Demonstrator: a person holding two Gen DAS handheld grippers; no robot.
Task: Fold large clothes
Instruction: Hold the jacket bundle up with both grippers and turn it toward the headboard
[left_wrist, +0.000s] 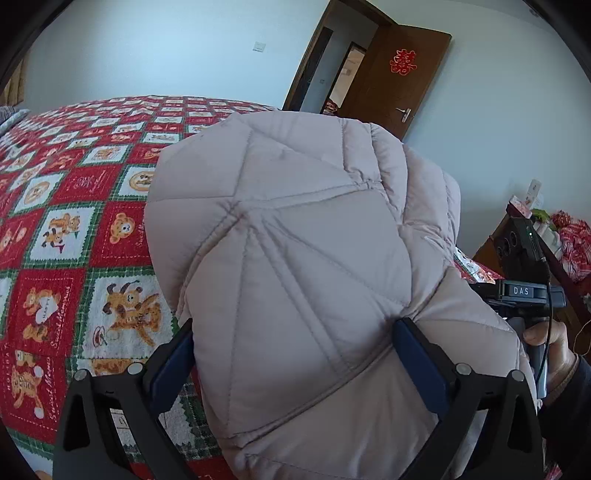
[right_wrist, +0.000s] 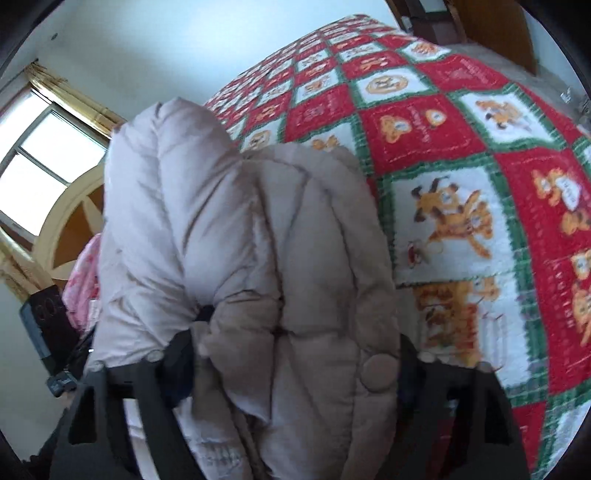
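Note:
A pale pink-beige quilted puffer jacket (left_wrist: 295, 240) is bundled in thick folds and held up over the bed. My left gripper (left_wrist: 293, 332) is shut on a thick fold of the jacket, which bulges between its blue pads (left_wrist: 417, 354). In the right wrist view the same jacket (right_wrist: 258, 258) fills the middle, with a round snap button (right_wrist: 380, 371) near the bottom. My right gripper (right_wrist: 295, 354) is shut on the jacket's bunched edge, its fingers partly hidden by fabric. The right gripper's body also shows at the right of the left wrist view (left_wrist: 524, 291), held by a hand.
A bed with a red, white and green cartoon-print cover (left_wrist: 74, 221) lies under and beyond the jacket. A brown door (left_wrist: 399, 81) stands open at the back. A window with gold curtains (right_wrist: 44, 147) and a wooden headboard (right_wrist: 70, 225) are on the left in the right wrist view.

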